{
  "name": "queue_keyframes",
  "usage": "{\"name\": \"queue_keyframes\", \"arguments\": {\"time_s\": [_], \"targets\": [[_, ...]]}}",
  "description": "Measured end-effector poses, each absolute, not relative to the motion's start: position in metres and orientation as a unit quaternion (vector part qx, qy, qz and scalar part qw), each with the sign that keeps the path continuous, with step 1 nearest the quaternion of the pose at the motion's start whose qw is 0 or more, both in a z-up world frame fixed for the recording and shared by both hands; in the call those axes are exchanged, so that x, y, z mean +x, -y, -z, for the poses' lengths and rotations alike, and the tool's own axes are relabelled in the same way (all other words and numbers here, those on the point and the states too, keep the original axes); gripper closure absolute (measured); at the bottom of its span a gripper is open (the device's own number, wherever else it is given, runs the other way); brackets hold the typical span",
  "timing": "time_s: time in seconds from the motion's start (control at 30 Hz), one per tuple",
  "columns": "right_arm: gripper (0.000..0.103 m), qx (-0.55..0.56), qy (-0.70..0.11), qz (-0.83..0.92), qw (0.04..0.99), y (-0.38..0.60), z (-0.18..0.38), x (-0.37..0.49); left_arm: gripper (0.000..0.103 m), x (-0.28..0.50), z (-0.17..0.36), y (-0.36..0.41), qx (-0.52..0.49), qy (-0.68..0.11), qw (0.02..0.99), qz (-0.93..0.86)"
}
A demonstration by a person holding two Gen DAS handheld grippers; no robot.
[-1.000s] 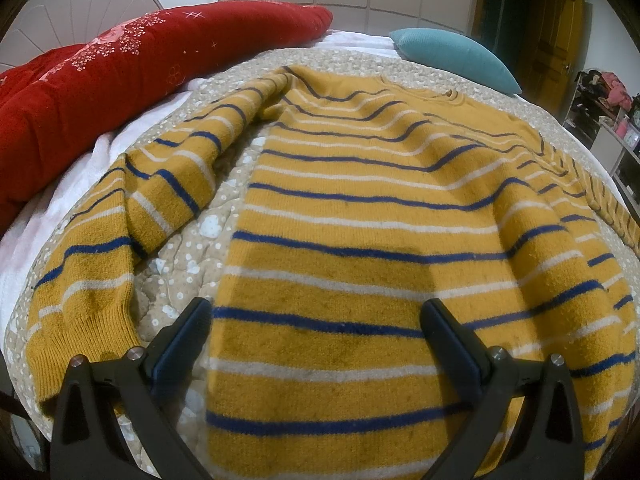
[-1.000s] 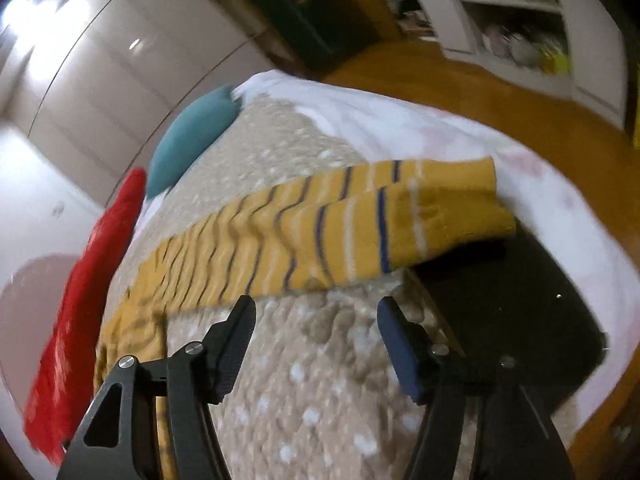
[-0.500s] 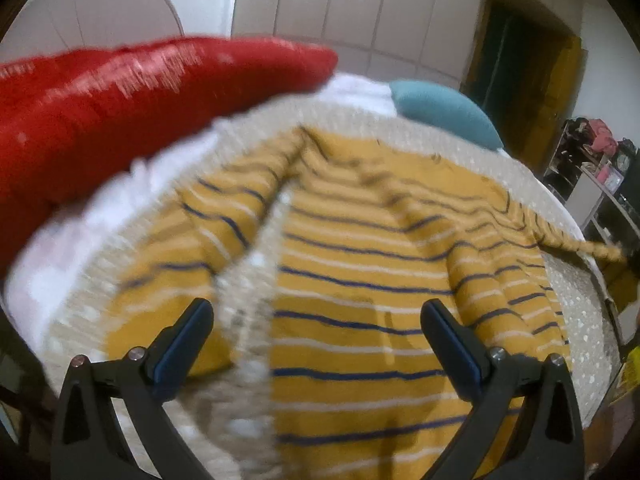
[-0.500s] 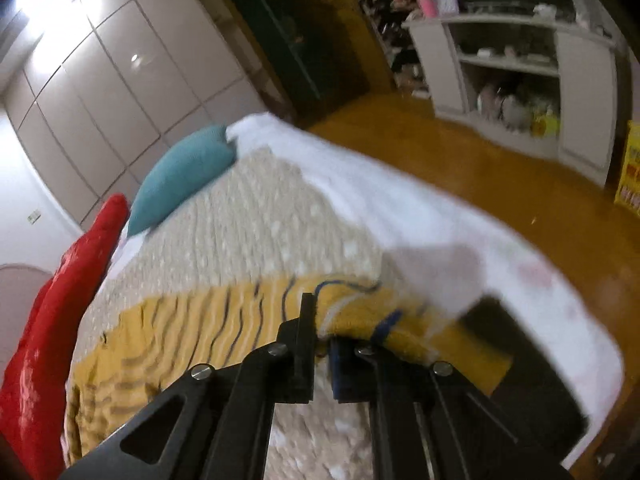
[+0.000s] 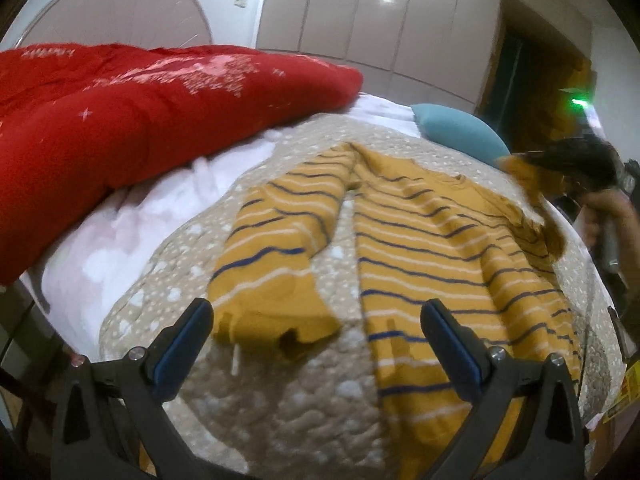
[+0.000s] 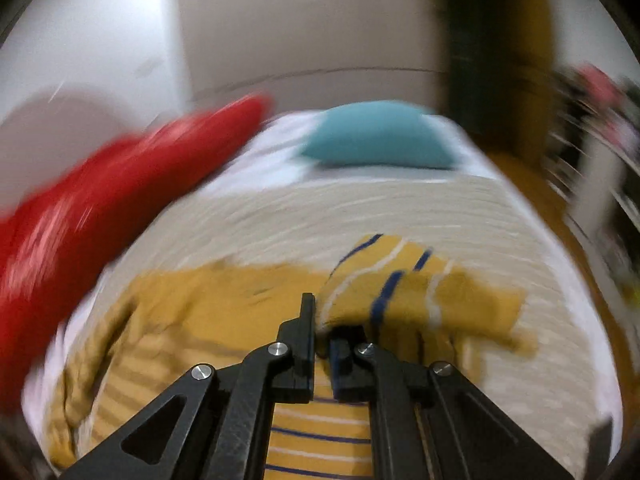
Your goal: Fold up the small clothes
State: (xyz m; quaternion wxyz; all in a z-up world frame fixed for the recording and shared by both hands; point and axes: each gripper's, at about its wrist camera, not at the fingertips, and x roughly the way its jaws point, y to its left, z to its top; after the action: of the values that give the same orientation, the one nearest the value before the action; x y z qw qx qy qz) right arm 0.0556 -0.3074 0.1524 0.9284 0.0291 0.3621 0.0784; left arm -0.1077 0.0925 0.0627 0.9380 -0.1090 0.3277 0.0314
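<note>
- Left wrist view: a mustard sweater [image 5: 432, 248] with navy and white stripes lies spread on a beige dotted quilt [image 5: 280, 396] that covers the bed.
- Its left sleeve [image 5: 276, 264] lies flat on the quilt, just beside the body of the sweater, with the cuff nearest the camera.
- The left tool [image 5: 316, 344] hovers above the near part of the quilt with its jaws wide apart and nothing between them; the left cuff lies just beyond its left finger.
- At the far right, the right tool [image 5: 532, 164] holds the right cuff [image 5: 520, 172] lifted off the bed; a hand [image 5: 612, 216] grips its handle.
- Right wrist view, heavily blurred: the right tool [image 6: 322, 344] has its jaws pinched together on the right sleeve's cuff [image 6: 416, 300], which bunches up to the right of the fingers.
- Below that tool, the striped body of the sweater lies on the quilt.
- A red duvet [image 5: 140, 132] is heaped along the left side of the bed.
- A teal pillow [image 5: 456, 132] lies at the far end, on a white sheet [image 5: 120, 232].
</note>
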Motion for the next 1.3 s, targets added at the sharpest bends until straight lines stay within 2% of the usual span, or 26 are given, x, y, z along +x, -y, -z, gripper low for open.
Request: {"name": "queue_keyframes", "arguments": {"time_s": [0.07, 0.17, 0.23, 0.27, 0.3, 0.53, 0.63, 0.67, 0.77, 0.9, 0.97, 1.03, 1.1, 1.2, 1.3], "targets": [[0.096, -0.029, -0.385, -0.143, 0.911, 0.24, -0.129, 0.066, 0.0, -0.114, -0.06, -0.103, -0.117, -0.326, 0.937, -0.036], [0.093, -0.177, -0.408, -0.215, 0.87, 0.139, -0.075, 0.057, 0.0, -0.121, -0.057, -0.117, -0.13, -0.325, 0.936, -0.043], [0.065, -0.251, -0.397, -0.22, 0.855, 0.104, -0.05, 0.042, 0.0, -0.124, -0.054, -0.123, -0.135, -0.327, 0.934, -0.047], [0.041, -0.279, -0.385, -0.224, 0.851, 0.092, -0.043, 0.033, 0.0, -0.125, -0.053, -0.126, -0.141, -0.328, 0.933, -0.047], [0.03, -0.298, -0.37, -0.23, 0.849, 0.085, -0.039, 0.023, 0.0, -0.125, -0.052, -0.127, -0.145, -0.329, 0.932, -0.047], [0.029, -0.336, -0.308, -0.233, 0.859, 0.094, -0.05, -0.01, 0.0, -0.122, -0.052, -0.121, -0.164, -0.321, 0.932, -0.03], [0.025, -0.407, -0.269, -0.187, 0.853, 0.08, -0.046, -0.016, 0.0, -0.125, -0.057, -0.113, -0.161, -0.314, 0.935, -0.025], [0.021, -0.438, -0.257, -0.164, 0.846, 0.07, -0.04, -0.015, 0.0, -0.128, -0.06, -0.112, -0.162, -0.308, 0.937, -0.022], [0.02, -0.535, -0.229, -0.114, 0.805, 0.047, -0.015, -0.007, 0.0, -0.138, -0.071, -0.115, -0.164, -0.291, 0.942, -0.019], [0.019, -0.667, -0.135, -0.08, 0.728, 0.024, 0.019, -0.01, 0.0, -0.149, -0.079, -0.127, -0.174, -0.273, 0.946, -0.022], [0.014, -0.725, -0.06, -0.066, 0.683, 0.013, 0.029, -0.019, 0.0, -0.15, -0.08, -0.13, -0.181, -0.271, 0.945, -0.02], [0.014, -0.789, 0.01, -0.066, 0.611, 0.004, 0.044, -0.03, 0.0, -0.149, -0.081, -0.131, -0.186, -0.272, 0.944, -0.018], [0.014, -0.808, 0.031, -0.068, 0.585, 0.0, 0.047, -0.03, 0.0, -0.149, -0.082, -0.129, -0.185, -0.273, 0.944, -0.015], [0.013, -0.762, -0.013, -0.081, 0.642, 0.0, 0.022, -0.019, 0.0, -0.148, -0.083, -0.126, -0.175, -0.272, 0.946, -0.013], [0.013, -0.612, -0.153, -0.149, 0.762, 0.023, -0.037, 0.001, 0.0, -0.145, -0.079, -0.127, -0.177, -0.276, 0.945, -0.009]]}}
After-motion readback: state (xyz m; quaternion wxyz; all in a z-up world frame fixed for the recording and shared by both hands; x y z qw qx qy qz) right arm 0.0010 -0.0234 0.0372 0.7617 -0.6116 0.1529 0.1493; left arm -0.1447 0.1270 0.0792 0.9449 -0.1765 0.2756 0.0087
